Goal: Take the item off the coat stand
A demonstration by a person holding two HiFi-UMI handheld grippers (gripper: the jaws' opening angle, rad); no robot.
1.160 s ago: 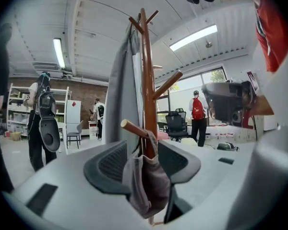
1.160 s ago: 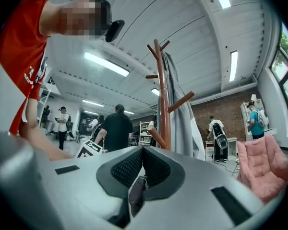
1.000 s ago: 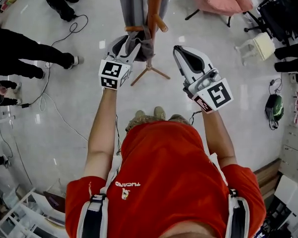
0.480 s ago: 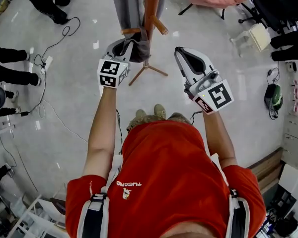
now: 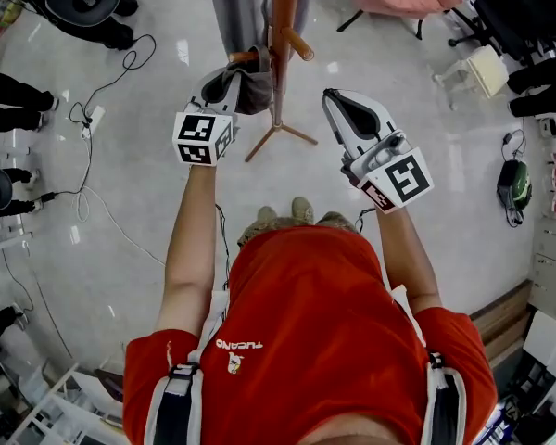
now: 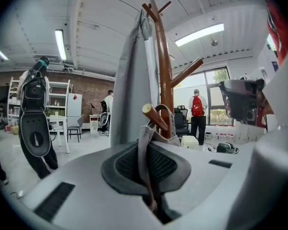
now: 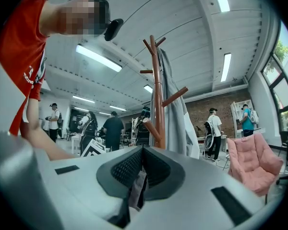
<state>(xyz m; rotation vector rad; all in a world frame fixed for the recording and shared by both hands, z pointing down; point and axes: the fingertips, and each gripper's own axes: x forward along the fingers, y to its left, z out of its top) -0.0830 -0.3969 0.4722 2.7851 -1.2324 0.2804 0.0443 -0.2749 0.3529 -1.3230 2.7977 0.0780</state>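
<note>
The left gripper (image 6: 148,150) is pressed together on a narrow band of the grey cloth item (image 6: 145,169). From the jaws the band runs straight up the centre of the left gripper view to a short lower peg (image 6: 153,116) of the coat stand (image 6: 164,71), over which it is looped. A long grey drape is also seen hanging from the top of the stand, behind the peg; whether band and drape are one piece cannot be told.

The peg's long axis is tilted, its free end raised toward the upper left of that view and its root fixed to the pole at the right. The loop is therefore judged to come free only if it is carried up and leftward along that axis, away from the pole; a pull downward would be stopped by the peg.

The right gripper (image 7: 141,152) is closed on a small pale strip (image 7: 136,191) of unclear kind, and in the head view it is held well apart, right of the pole. The left gripper is the nearer tool.
</note>
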